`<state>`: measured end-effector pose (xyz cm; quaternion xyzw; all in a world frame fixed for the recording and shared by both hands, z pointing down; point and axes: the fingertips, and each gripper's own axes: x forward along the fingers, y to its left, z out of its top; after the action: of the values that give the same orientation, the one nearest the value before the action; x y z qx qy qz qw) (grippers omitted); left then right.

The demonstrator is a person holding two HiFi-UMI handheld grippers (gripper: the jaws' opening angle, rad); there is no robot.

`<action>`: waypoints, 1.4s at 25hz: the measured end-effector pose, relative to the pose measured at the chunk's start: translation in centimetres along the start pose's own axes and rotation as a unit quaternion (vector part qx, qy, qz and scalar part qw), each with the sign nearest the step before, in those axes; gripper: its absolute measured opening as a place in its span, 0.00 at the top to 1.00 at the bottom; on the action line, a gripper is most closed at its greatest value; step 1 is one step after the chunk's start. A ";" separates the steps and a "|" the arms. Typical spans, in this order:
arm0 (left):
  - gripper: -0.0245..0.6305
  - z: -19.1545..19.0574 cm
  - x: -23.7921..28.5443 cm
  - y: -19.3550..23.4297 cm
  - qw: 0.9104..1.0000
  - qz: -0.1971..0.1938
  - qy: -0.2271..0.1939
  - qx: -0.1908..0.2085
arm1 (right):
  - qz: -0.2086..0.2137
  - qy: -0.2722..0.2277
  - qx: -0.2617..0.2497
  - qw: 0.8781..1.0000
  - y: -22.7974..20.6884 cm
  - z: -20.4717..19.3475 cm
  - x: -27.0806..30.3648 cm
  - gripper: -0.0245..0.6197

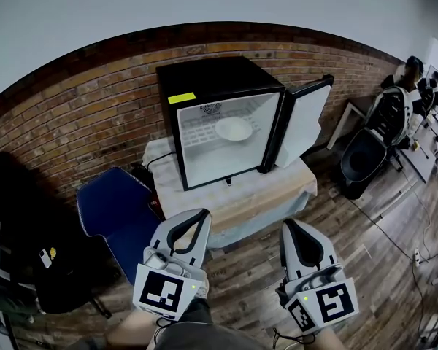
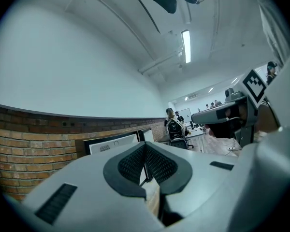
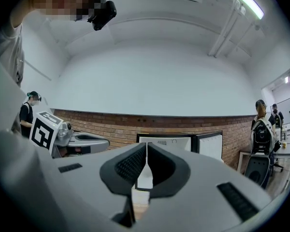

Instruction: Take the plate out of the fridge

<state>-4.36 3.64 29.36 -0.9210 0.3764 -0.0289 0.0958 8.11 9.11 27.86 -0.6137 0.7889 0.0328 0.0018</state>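
A white plate (image 1: 233, 128) lies on the wire shelf inside a black mini fridge (image 1: 208, 79), whose door (image 1: 305, 119) stands swung open to the right. The fridge stands on a cloth-covered table (image 1: 277, 188). Both grippers hang low in front of the table, well short of the fridge. My left gripper (image 1: 198, 216) is shut with nothing in it, and its pads meet in the left gripper view (image 2: 145, 146). My right gripper (image 1: 290, 227) is shut and empty too (image 3: 146, 149). The fridge (image 3: 166, 141) shows beyond the right gripper's jaws.
A blue chair (image 1: 113, 210) stands left of the table, with a black chair (image 1: 29, 239) further left. A dark office chair (image 1: 363, 159) and seated people (image 1: 409, 75) at desks are on the right. A brick wall (image 1: 80, 122) runs behind the fridge.
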 end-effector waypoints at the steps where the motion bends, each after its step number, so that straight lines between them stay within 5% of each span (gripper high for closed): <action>1: 0.93 -0.2 0.6 0.4 1.000 -0.001 0.001 -0.001 | -0.001 0.002 0.001 1.000 -0.3 -0.1 0.6 0.91; 35: 0.93 -5.9 17.5 15.2 0.997 -0.066 0.023 -0.027 | -0.038 0.045 0.012 0.998 -4.8 -2.7 23.8 0.91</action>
<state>-3.11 -20.12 31.80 -0.9452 0.3174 -0.0463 0.0602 7.03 -15.25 29.24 -0.6441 0.7645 -0.0044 -0.0255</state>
